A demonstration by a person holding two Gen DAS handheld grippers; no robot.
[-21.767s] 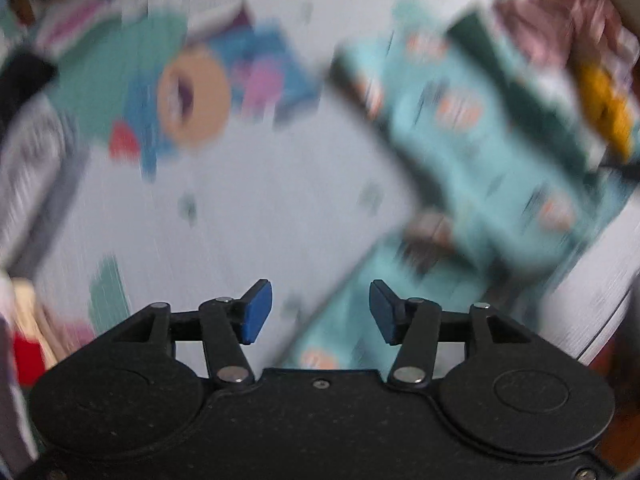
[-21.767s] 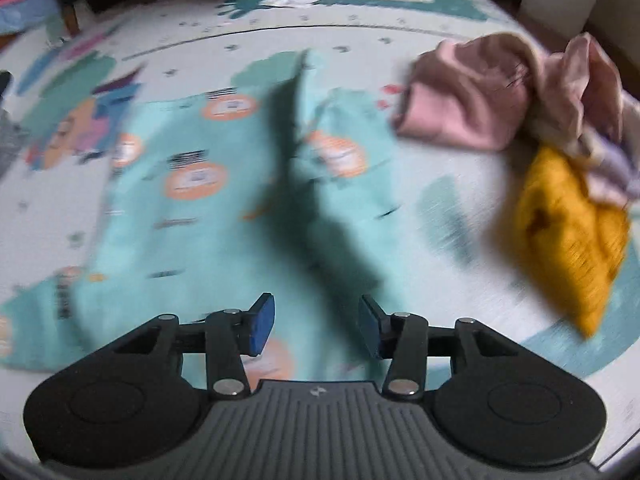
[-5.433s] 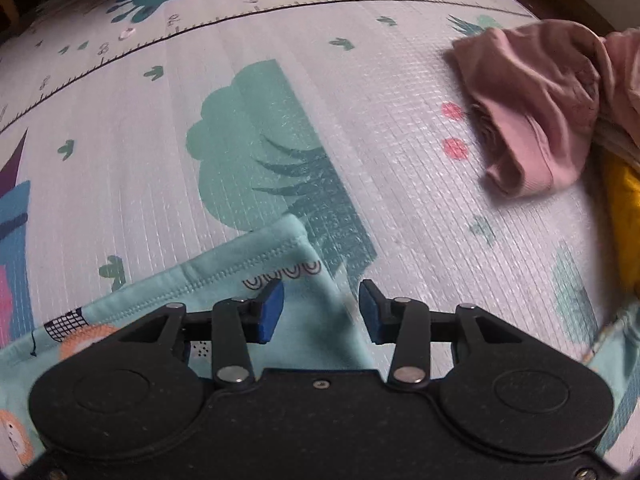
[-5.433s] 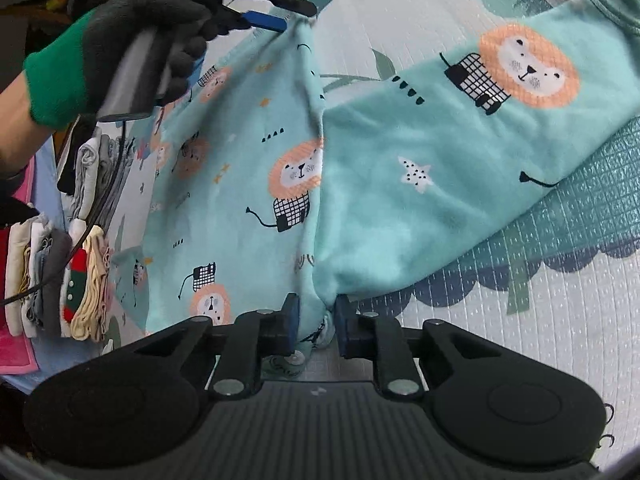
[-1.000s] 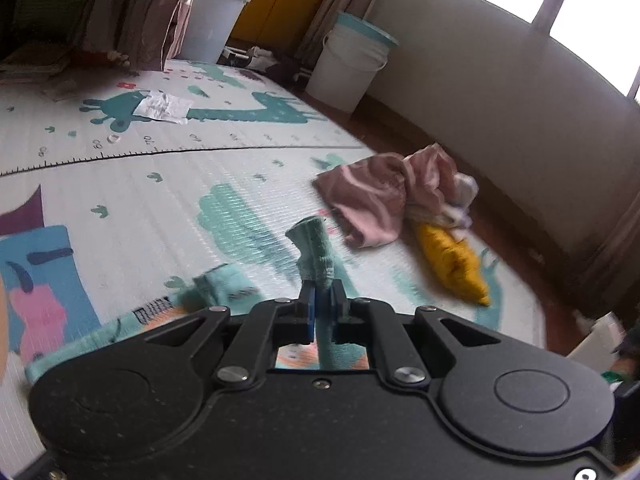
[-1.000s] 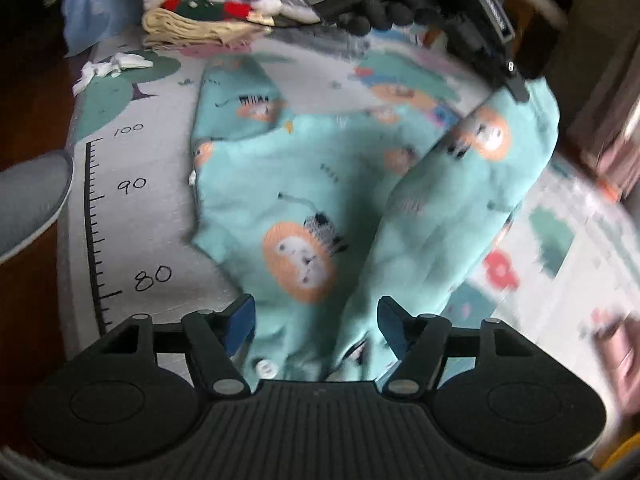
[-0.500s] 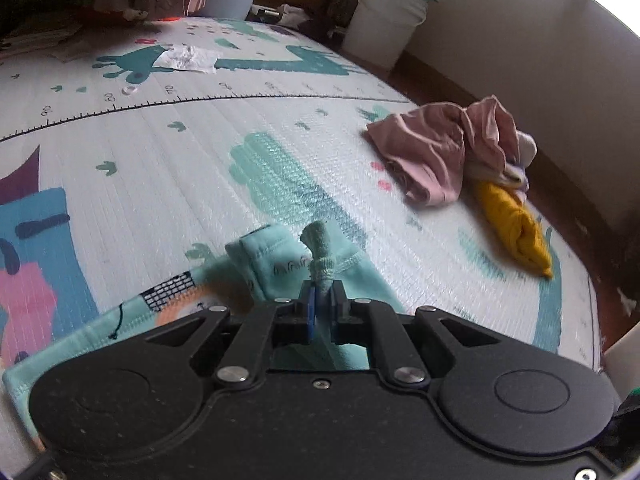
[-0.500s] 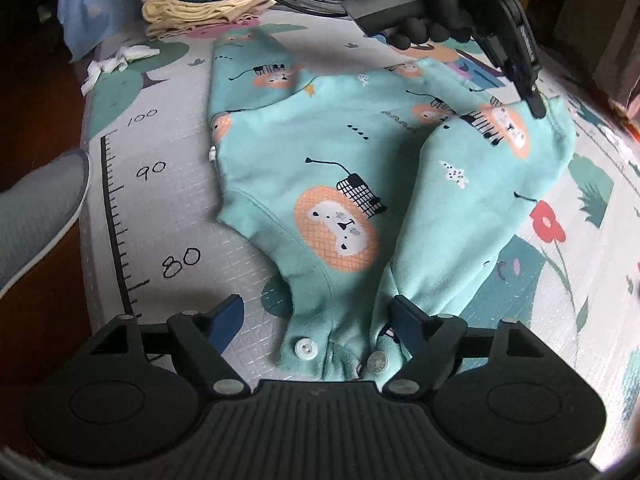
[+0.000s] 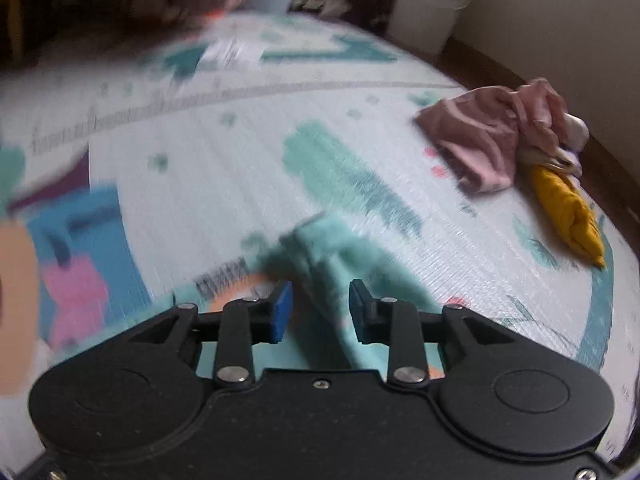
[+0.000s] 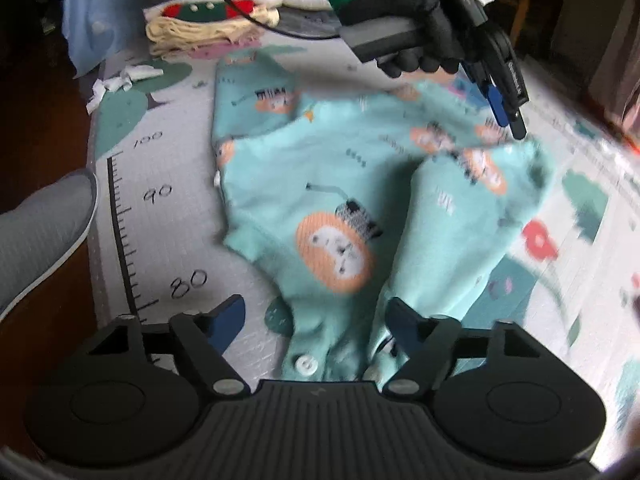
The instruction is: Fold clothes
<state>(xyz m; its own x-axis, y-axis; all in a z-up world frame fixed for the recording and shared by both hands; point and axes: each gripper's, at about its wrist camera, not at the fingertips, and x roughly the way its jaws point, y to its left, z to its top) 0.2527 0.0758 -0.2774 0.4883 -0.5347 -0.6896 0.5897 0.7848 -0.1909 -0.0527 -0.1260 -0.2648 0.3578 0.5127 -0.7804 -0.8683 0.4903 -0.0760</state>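
1. one garment in work: teal romper with lion prints lies on the play mat, body spread flat, one leg brought over toward the body. snap end sits between the right claw's jaws, near the camera.
2. left claw: jaws opening, blue pads clear of the cloth; the cuff lies between and just ahead of them, blurred. reads as released. half a second ago the same claw was clenched on that cuff, which stood up in a pinched tuft; now the cuff has dropped onto the mat.
3. right claw: jaws wide, closing a little, no pad pressing. snap edge lies between them, untouched as far as i can tell. compared with half a second ago its view is nearly the same.
4. gloved hand carries the left claw above the far corner of the romper in the right view.
5. progress, judged: first fold of one leg laid, not smoothed. left to do: other leg or sleeves, then halving the body.
6. still waiting: pink heap and yellow piece, well apart on the mat. folded stack at the far end suggests some items done.
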